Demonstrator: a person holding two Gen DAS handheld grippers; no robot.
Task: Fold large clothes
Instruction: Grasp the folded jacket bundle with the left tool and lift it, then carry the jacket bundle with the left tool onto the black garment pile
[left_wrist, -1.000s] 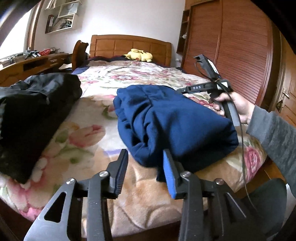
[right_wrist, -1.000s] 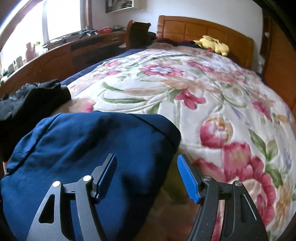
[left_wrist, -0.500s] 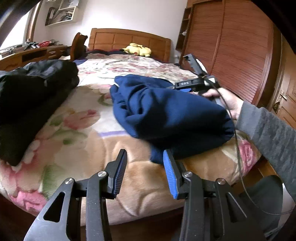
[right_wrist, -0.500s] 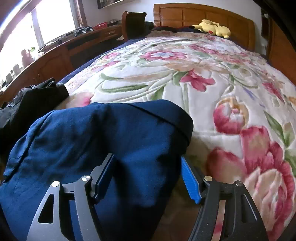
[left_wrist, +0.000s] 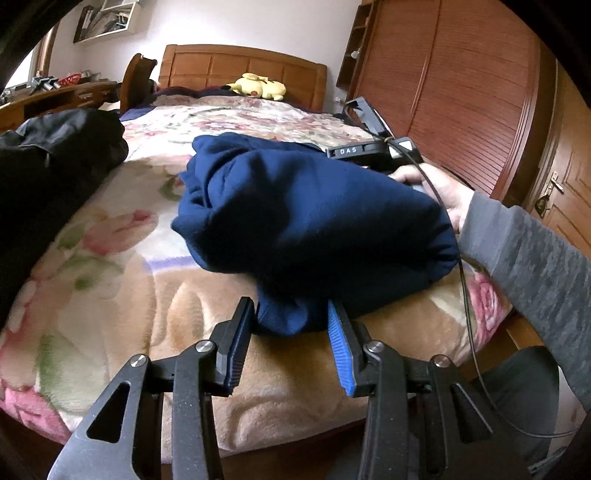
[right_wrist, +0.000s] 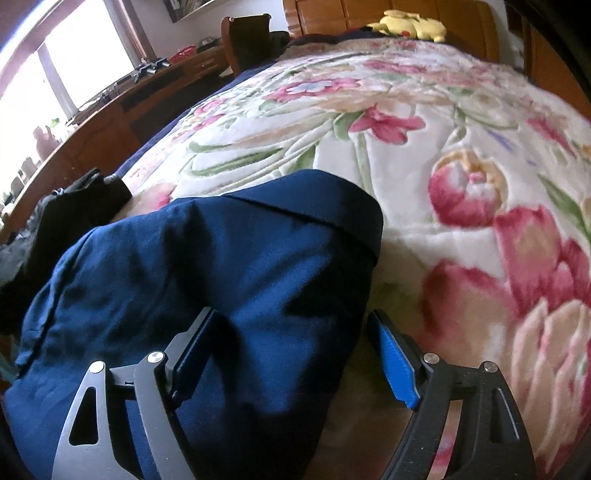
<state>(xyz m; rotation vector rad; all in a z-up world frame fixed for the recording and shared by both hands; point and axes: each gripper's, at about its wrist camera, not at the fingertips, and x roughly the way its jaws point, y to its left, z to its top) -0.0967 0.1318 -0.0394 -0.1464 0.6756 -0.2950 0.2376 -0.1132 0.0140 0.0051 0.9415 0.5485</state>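
The navy sweatshirt (left_wrist: 306, 218) lies folded in a thick bundle near the foot of the bed (left_wrist: 110, 280), on the floral blanket. The left tongs (left_wrist: 291, 343) stand part-open astride its near lower corner, not visibly pinching it. The right tongs (right_wrist: 291, 354) have just been spreading wider, released, with the bundle's far end between the jaws. Judgement: to lift the bundle cleanly, each pair should take the full stack of layers before clamping, or the fold may slip apart.
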